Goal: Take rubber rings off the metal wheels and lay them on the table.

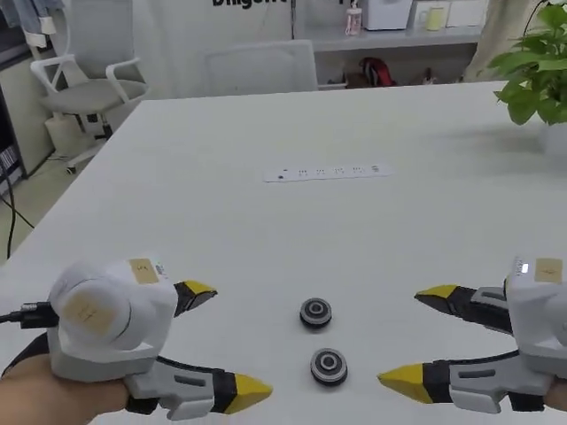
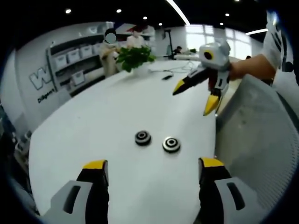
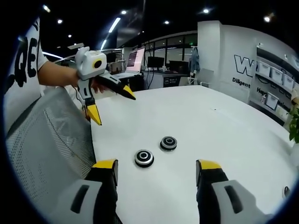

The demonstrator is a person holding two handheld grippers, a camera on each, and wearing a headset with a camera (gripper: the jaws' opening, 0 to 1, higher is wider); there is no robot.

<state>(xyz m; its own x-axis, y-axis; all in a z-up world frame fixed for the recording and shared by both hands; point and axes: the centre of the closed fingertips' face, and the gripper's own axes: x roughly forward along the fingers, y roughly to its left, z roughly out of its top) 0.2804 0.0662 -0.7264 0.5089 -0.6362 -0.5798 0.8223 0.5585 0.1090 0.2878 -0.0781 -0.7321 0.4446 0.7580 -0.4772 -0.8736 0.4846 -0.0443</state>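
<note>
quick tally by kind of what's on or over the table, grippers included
wheels: 2, far and near
power strip: 1
plant: 1
grippers: 2, left gripper and right gripper, both open
total: 6

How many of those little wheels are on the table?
2. The far wheel lies on the table; the near wheel lies beside it, nearer the head camera, not touching. None seems hidden.
</note>
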